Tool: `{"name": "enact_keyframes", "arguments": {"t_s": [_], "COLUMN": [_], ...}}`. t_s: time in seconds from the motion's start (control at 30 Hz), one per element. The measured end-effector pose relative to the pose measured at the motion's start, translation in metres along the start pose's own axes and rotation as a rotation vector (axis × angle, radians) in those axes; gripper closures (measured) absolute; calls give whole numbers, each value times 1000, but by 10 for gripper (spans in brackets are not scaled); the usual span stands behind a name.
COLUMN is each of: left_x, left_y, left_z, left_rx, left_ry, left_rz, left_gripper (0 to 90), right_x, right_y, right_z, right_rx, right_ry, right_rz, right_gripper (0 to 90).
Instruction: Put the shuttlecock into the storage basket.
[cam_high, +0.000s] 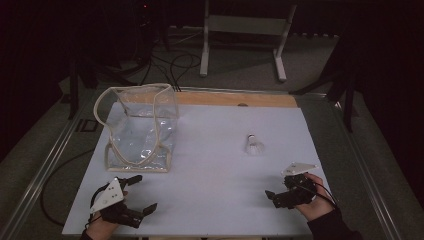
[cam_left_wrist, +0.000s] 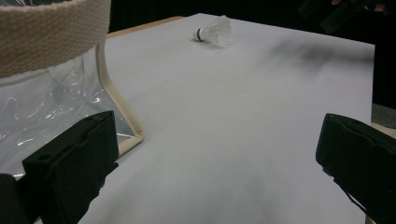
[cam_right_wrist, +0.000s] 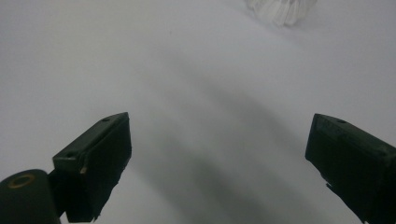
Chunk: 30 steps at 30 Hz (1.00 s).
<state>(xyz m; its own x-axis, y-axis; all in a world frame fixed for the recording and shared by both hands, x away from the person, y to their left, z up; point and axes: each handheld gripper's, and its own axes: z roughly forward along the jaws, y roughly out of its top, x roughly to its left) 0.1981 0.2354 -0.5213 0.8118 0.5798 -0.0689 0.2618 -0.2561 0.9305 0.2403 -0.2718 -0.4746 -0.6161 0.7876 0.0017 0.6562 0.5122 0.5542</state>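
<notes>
The shuttlecock (cam_high: 254, 145) lies on its side on the white counter (cam_high: 210, 190), right of centre, alone on the bare surface. In the high view its long axis runs near to far — the small cork end points away toward the far edge, the feathered skirt opens toward the near edge. The right tongs (cam_high: 280, 196) sit just near of it and a little to the right, jaws spread wide and holding nothing, so they look to be the natural ones to reach forward and slightly left. The left tongs (cam_high: 137, 195) — also spread and empty — rest well apart from it, right in front of the clear bag (cam_high: 142, 127) standing at the far left.
</notes>
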Motion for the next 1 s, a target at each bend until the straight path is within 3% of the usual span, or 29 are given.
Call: {"name": "enact_keyframes", "arguments": {"t_s": [0.4,0.57,0.63,1.0], "left_x": [0,0,0,0], "left_y": [0,0,0,0], "left_z": [0,0,0,0], "left_rx": [0,1,1,0], "left_ry": [-1,-2,-2,-3], "left_rz": [3,5,5,2], "left_gripper": [4,4,4,4], "right_x": [-1,-3,-3,-6], "right_y": [5,7,8,22], "right_z": [3,5,6,5], "right_rx": [109,152,183,206], "right_ry": [-25,8,12,2], "right_rz": [60,106,97,149], "right_gripper": [72,72,72,73]}}
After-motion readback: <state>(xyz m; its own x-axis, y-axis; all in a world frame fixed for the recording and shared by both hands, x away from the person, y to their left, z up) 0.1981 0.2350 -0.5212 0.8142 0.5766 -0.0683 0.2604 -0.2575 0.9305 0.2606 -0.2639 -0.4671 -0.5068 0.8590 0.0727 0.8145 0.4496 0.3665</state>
